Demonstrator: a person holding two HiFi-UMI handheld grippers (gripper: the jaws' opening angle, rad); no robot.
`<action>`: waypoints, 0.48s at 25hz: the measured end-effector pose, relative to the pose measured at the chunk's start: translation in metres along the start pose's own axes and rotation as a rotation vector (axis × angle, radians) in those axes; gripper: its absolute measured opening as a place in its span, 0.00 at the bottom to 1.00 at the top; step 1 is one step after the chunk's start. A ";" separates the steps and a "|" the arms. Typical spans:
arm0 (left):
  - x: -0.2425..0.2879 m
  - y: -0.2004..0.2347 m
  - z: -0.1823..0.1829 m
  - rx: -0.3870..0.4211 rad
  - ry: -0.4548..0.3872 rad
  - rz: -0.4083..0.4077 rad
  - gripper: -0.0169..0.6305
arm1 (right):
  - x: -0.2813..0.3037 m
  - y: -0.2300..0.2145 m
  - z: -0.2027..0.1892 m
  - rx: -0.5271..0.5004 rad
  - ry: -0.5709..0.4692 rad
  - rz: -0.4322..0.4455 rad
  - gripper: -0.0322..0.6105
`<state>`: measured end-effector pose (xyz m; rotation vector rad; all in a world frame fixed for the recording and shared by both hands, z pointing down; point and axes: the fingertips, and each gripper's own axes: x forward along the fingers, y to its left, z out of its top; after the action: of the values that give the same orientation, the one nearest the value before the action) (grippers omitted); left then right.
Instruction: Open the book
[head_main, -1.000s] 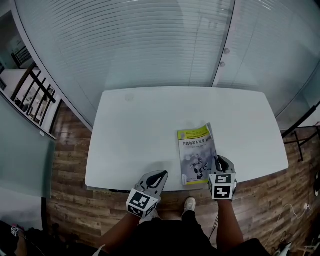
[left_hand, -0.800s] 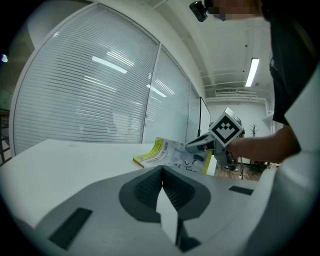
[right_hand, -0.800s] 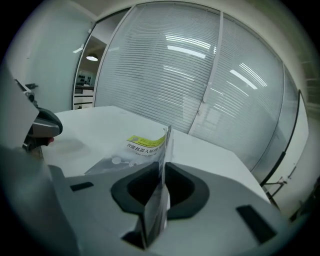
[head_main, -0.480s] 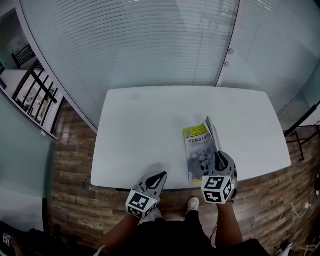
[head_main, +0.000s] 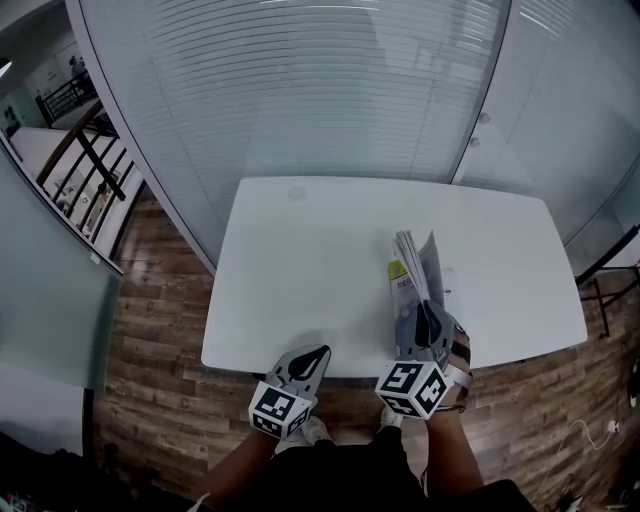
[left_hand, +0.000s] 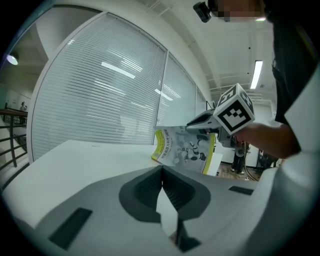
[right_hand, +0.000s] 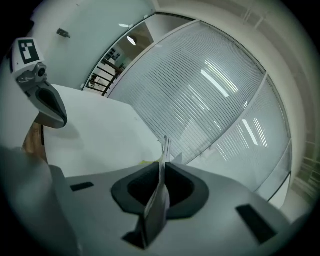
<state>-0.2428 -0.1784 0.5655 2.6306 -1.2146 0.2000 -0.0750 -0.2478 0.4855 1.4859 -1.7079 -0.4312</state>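
Book cover up on edge, right tongs pinching it

We have the right tongs (head_main: 425, 311) clamped on the book's (head_main: 399, 272) front cover (head_main: 430, 262), near its lower outer corner. In the right gripper view the thin sheet stands straight up between the pads (right_hand: 161, 197), with the jaws pressed against it from both sides. It could be the cover alone or the cover plus a few pages; we can't tell.

The cover is raised steeply, almost on edge. In the left gripper view its printed face with the yellow-green band (left_hand: 184, 147) tilts toward the left tongs (left_hand: 161, 169). The rest of the book lies flat on the white desk (head_main: 300, 270), toward the right side and close to the near edge.

Left tongs (head_main: 318, 352) are closed on nothing, jaws meeting at the tip. They hover at the desk's near edge, well apart from the book, on its left.

Right tongs' marker cube (head_main: 410, 388) sits off the desk's near edge. A glass wall with blinds (head_main: 300, 90) stands behind the desk.
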 end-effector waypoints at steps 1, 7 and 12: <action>-0.004 0.003 0.000 -0.002 -0.001 0.008 0.05 | -0.001 0.005 0.008 -0.010 -0.014 0.003 0.12; -0.027 0.020 -0.006 -0.018 0.012 0.060 0.05 | -0.008 0.047 0.050 -0.069 -0.110 0.054 0.12; -0.042 0.027 -0.012 -0.028 0.007 0.095 0.05 | -0.012 0.093 0.071 -0.143 -0.160 0.116 0.13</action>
<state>-0.2909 -0.1614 0.5720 2.5486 -1.3316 0.2078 -0.1900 -0.2306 0.5040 1.2714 -1.8369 -0.6104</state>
